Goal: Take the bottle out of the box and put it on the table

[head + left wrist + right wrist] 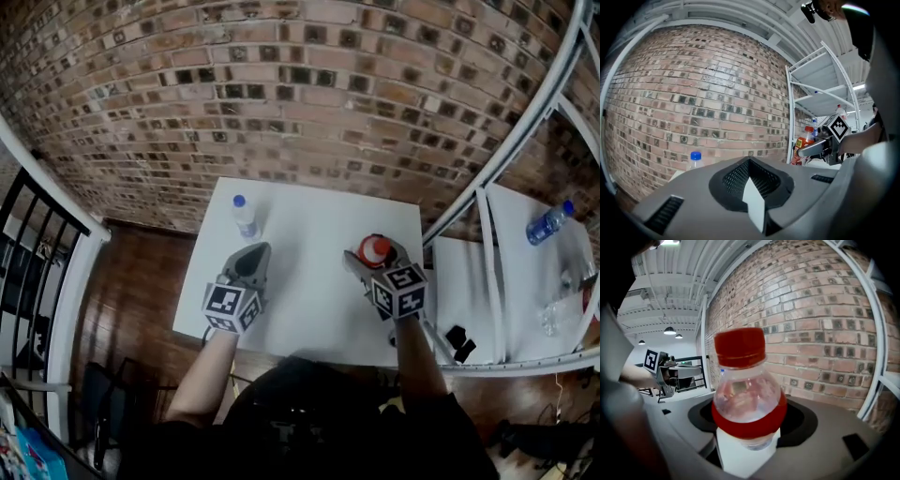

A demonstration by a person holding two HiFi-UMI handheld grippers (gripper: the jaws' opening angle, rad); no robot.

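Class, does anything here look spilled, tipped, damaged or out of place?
Nothing stands out: the blue-capped bottle stands upright on the white table, and the right gripper holds the red-capped bottle.

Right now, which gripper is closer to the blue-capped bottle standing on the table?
Left. The left gripper, shut and empty, sits just short of the blue-capped bottle, not touching it. The right gripper is farther across the table, gripping a red-capped bottle.

No words, brands or numbers could be read anywhere. The bottle (745,390) wore a red label (749,422) with no legible print, and the two marker cubes (232,307) carried only black-and-white square patterns.
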